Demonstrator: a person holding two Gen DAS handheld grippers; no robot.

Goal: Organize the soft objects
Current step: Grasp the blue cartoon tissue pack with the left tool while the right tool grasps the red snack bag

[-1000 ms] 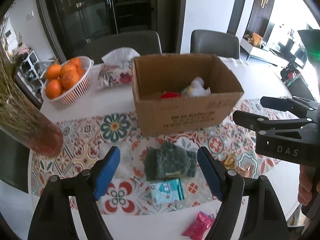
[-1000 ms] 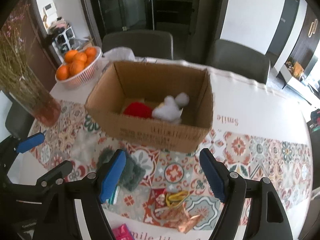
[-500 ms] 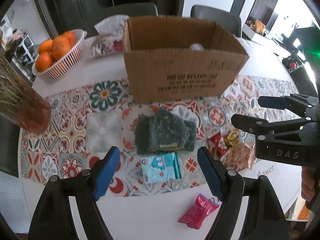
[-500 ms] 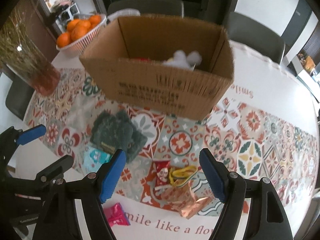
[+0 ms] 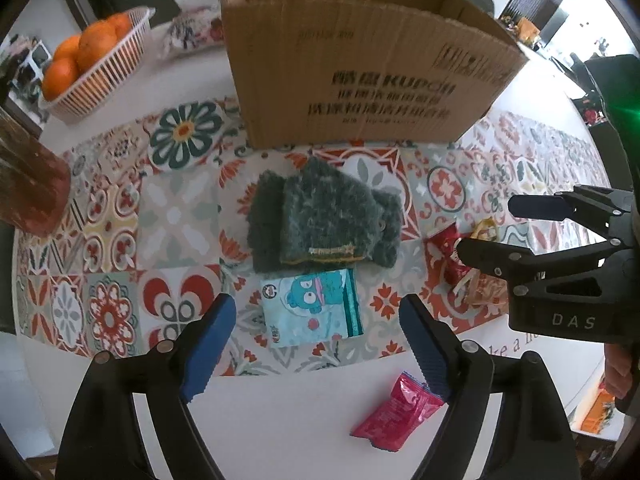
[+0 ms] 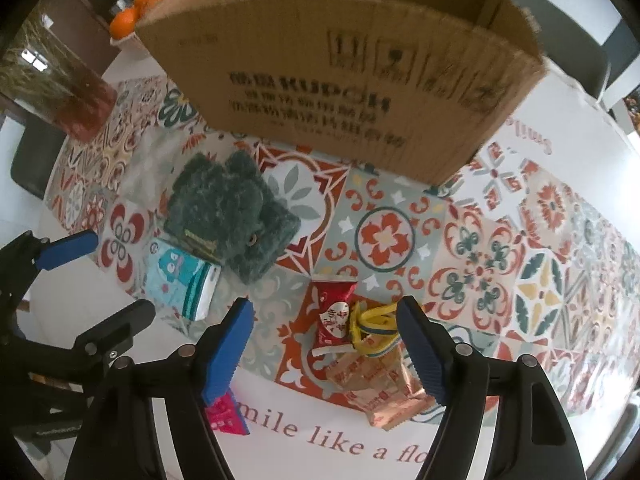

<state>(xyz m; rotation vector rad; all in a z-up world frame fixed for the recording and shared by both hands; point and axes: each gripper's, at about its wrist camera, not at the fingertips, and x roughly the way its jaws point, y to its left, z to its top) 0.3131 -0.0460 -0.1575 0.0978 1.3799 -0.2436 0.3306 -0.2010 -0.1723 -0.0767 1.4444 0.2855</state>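
A dark green fuzzy knitted piece (image 5: 324, 220) lies on the patterned runner in front of the cardboard box (image 5: 360, 80); it also shows in the right wrist view (image 6: 232, 208). A light blue tissue pack (image 5: 312, 306) lies just in front of it. My left gripper (image 5: 320, 344) is open and empty, hovering over the tissue pack. My right gripper (image 6: 324, 344) is open and empty above a red snack packet (image 6: 334, 312) and a yellow wrapper (image 6: 372, 328). The box (image 6: 340, 72) shows only its outer wall.
A pink sachet (image 5: 394, 412) lies on the white table near its front edge. A basket of oranges (image 5: 88, 68) and a tissue bag (image 5: 192, 32) stand at the back left. A glass vase (image 5: 28, 184) stands at the left. Copper-coloured packets (image 6: 380, 384) lie under the right gripper.
Both grippers have dropped lower and closer to the table, so the box interior is out of sight. The green knitted piece and packets now look larger. Both stay open.
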